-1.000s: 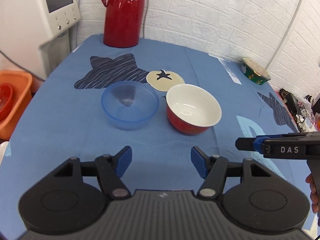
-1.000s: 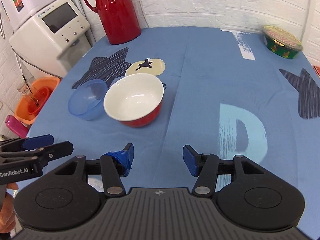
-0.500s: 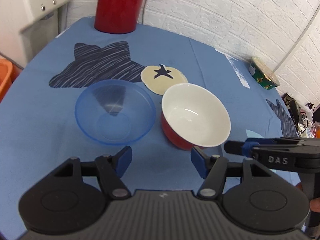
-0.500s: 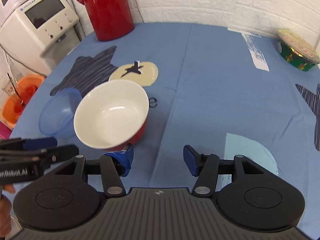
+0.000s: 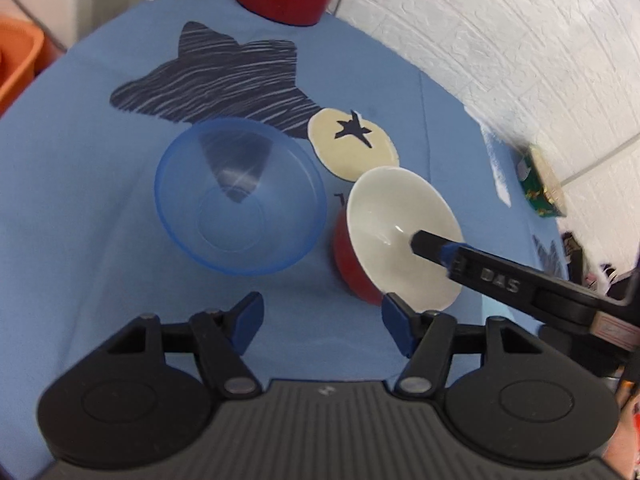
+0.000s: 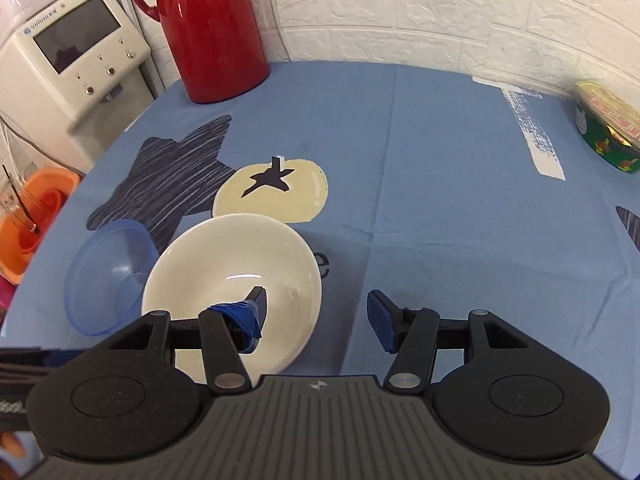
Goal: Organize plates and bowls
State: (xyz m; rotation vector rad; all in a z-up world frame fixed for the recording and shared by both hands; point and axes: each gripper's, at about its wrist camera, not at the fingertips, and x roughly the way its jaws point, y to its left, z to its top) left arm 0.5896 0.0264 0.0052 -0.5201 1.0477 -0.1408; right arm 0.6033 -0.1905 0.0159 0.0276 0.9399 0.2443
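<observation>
A red bowl (image 5: 400, 236) with a white inside (image 6: 232, 272) stands on the blue tablecloth. A clear blue bowl (image 5: 240, 196) sits just left of it (image 6: 108, 276), close beside but apart. My right gripper (image 6: 316, 316) is open and straddles the red bowl's right rim, one finger (image 6: 252, 312) inside the bowl and the other outside. In the left wrist view that finger (image 5: 460, 256) reaches into the bowl from the right. My left gripper (image 5: 322, 320) is open and empty, just short of both bowls, level with the gap between them.
A red thermos (image 6: 212, 28) stands at the back of the table, with a white appliance (image 6: 80, 44) to its left. An orange basin (image 6: 32, 216) sits off the left edge. A green tin (image 6: 608, 128) is at the far right.
Both grippers have moved forward toward the bowls. The right gripper's left finger has gone from in front of the red bowl to inside it. The bowls stay put.
</observation>
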